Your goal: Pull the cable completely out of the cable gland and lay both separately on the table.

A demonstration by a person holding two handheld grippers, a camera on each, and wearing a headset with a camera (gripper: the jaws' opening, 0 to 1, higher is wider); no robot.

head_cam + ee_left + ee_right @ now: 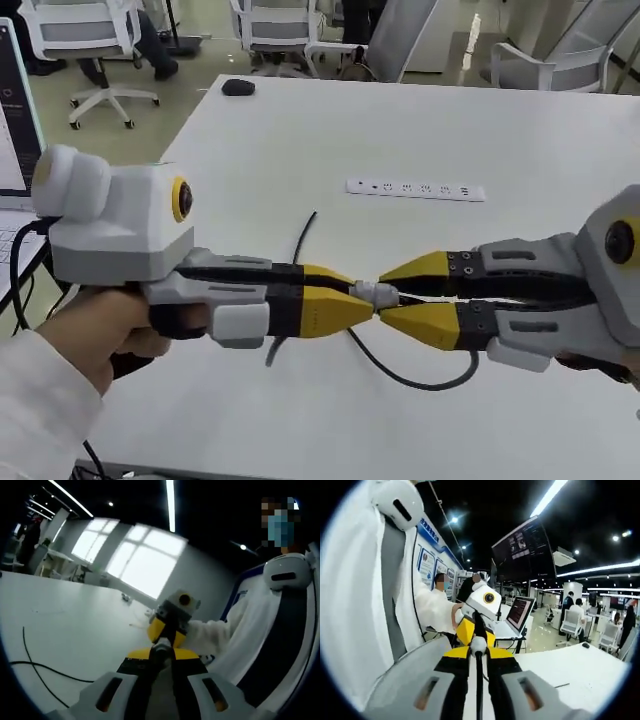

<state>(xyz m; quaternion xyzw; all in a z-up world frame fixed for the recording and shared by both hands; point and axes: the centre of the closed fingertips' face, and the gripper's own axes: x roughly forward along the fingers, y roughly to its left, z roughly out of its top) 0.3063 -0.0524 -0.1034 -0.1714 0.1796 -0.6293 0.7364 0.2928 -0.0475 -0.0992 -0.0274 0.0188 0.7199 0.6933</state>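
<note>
Both grippers meet nose to nose above the white table (520, 130). A small grey cable gland (376, 293) sits between their yellow tips. My left gripper (360, 294), coming in from the left, is shut on the gland (160, 651). My right gripper (385, 297), coming in from the right, is shut on the black cable (479, 680), which runs back between its jaws from the gland (478, 645). Slack cable (400, 375) loops on the table below the grippers, and another stretch (303, 238) trails away behind them.
A white power strip (415, 189) lies beyond the grippers, and a black mouse (238, 87) sits near the far edge. A laptop (14, 120) stands past the table's left edge. Office chairs (85, 40) stand behind the table.
</note>
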